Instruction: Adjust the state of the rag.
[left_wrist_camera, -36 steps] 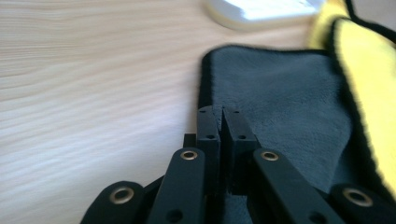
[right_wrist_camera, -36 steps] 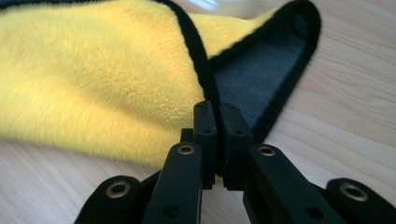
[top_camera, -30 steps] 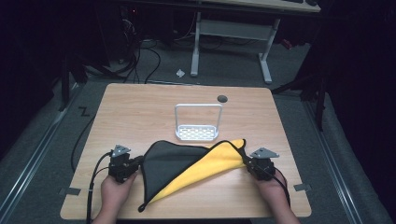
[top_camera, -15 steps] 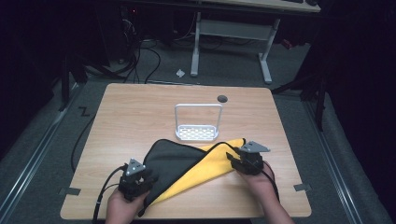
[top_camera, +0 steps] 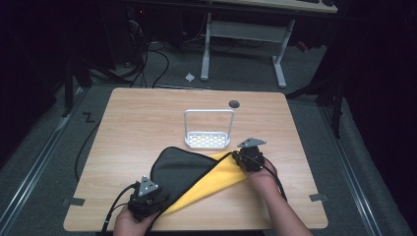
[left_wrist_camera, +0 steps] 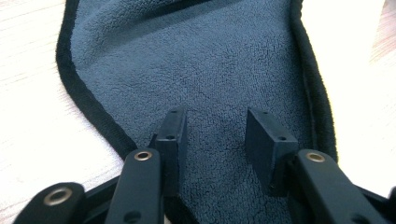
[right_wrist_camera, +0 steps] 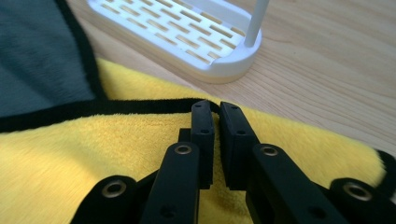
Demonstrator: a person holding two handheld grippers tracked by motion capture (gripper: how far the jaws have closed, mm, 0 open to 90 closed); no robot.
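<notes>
Cloth [top_camera: 194, 177], two-sided, dark grey over yellow, black-edged: lies partly folded at lower centre of the high view, on wooden table [top_camera: 147, 113]. Left gripper [left_wrist_camera: 215, 133], lower left: jaws apart, just opened further, grey face between them, unpinched. Right gripper [right_wrist_camera: 217, 123], right of centre: jaws just closed, nearly together on the cloth's black hem. White rack [top_camera: 209, 130]: just above the cloth.

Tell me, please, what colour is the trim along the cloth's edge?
Black, on the cloth with grey and yellow faces; it shows best in the right gripper view.
</notes>
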